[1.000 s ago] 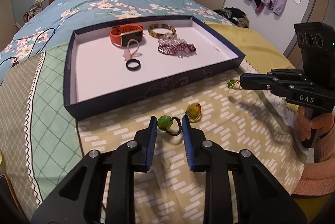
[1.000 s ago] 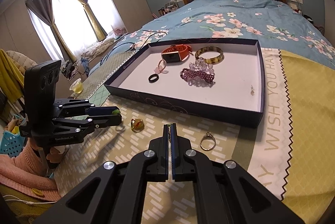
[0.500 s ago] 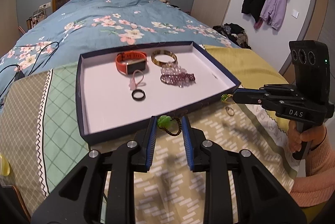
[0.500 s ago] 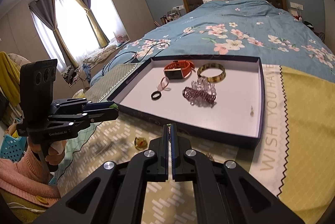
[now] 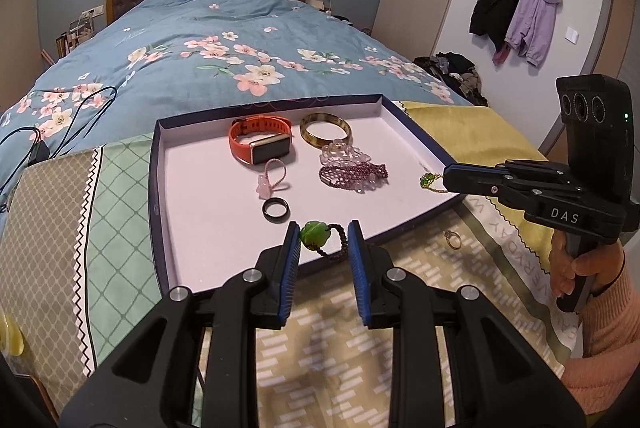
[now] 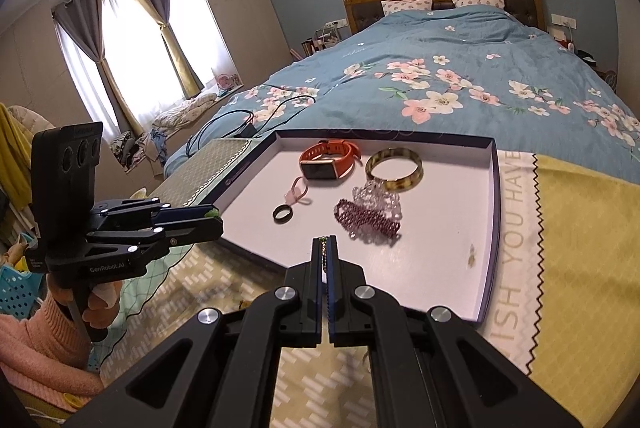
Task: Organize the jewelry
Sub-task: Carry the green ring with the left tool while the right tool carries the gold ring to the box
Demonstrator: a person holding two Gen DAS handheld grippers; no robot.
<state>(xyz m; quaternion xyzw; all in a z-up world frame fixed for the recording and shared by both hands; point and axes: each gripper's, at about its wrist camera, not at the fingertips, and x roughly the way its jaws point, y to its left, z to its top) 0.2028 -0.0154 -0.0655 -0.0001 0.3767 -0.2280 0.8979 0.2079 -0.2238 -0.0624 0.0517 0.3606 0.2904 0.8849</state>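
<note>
We see left gripper [image 5: 324, 234] clamped on green bead ring [image 5: 316, 233], dark beaded loop spanning blue ribbed pads, over tray's [image 5: 160, 188] near rim. Right gripper [image 6: 325, 248] pinched flat on thin gold chain [image 5: 430, 182] with green stone, above tray's smooth white floor. Gold ring [image 5: 452, 239] on woven cloth.

glossy green bead [image 5: 315, 234], smooth matt tray [image 5: 208, 212], seemingly paper; woven cloth [image 5: 328, 344].
</note>
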